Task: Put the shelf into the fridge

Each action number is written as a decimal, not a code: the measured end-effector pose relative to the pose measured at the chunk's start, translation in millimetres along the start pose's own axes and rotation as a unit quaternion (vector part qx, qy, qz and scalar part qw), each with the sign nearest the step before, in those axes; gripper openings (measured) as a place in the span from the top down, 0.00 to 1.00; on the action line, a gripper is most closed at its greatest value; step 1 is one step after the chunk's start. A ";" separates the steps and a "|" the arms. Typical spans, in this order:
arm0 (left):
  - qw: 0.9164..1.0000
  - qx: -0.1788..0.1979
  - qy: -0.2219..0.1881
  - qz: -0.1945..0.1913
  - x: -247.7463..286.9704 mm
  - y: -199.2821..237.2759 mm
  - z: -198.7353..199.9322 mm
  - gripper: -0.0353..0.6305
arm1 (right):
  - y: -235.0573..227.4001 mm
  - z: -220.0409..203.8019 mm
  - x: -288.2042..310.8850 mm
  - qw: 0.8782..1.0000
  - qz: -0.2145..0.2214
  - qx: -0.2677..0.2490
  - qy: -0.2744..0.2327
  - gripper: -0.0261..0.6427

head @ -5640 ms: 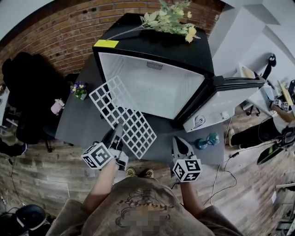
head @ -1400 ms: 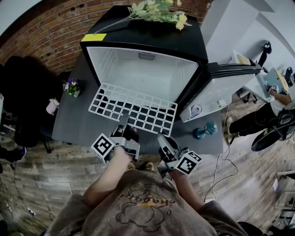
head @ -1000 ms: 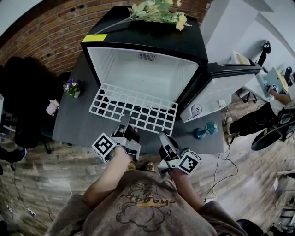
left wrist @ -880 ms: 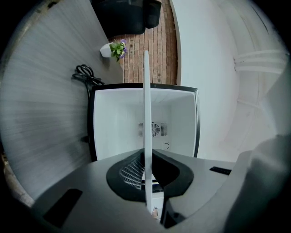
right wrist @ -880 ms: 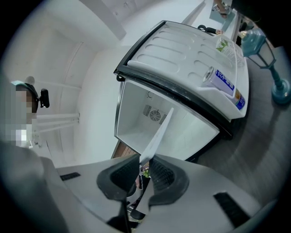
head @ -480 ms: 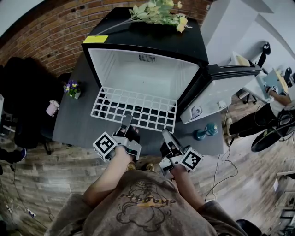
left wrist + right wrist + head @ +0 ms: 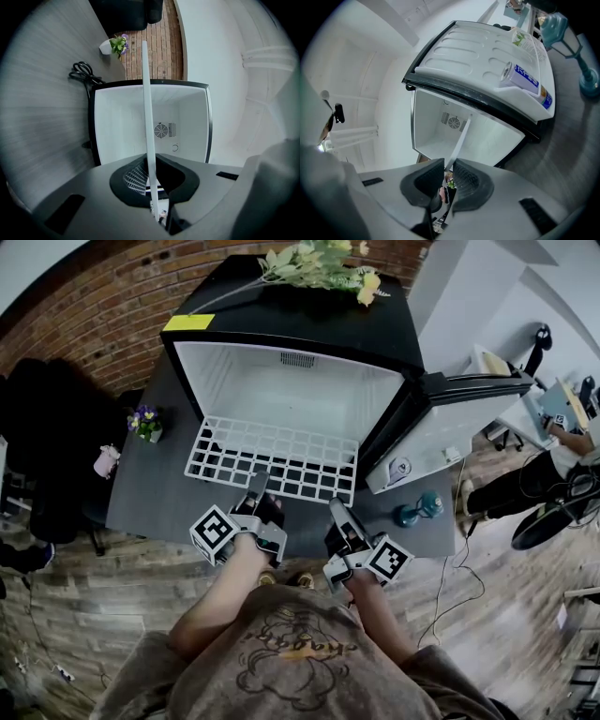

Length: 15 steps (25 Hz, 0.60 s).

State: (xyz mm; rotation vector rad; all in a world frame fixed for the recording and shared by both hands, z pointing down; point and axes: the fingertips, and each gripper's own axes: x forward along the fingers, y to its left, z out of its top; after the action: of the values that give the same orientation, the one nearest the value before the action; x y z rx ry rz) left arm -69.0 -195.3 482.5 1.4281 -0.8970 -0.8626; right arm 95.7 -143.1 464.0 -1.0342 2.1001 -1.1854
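White wire shelf [image 7: 272,457], far edge seemingly inside open fridge [image 7: 309,322]; left hand-held gripper [image 7: 256,487], right hand-held gripper [image 7: 336,513] clamp near edge.

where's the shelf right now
In the head view the shelf is centre frame, level in front of the open fridge, with its near edge between the jaws of the left gripper and the right gripper.

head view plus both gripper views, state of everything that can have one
fridge: open, interior looks empty
fridge door: swung wide open to the right, can in its rack
wire shelf: held about level at the fridge opening, near edge in both grippers
left gripper: shut on the wire shelf
right gripper: shut on the wire shelf
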 end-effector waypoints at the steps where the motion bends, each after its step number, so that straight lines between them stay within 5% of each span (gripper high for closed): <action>1: 1.000 -0.001 0.000 0.000 0.9 0.2 -0.8 0.88 | -1.0 1.2 0.0 1.000 0.000 0.000 0.000 0.87; 15: 1.000 -0.002 0.004 0.000 14.0 0.0 -2.2 0.88 | -8.9 10.2 5.0 1.000 0.001 0.005 0.002 0.87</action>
State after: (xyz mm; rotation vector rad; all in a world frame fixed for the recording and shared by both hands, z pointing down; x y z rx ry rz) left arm -61.0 -206.9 482.6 1.4270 -0.8877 -0.8585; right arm 103.5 -155.0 466.5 -1.0253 2.0961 -1.1957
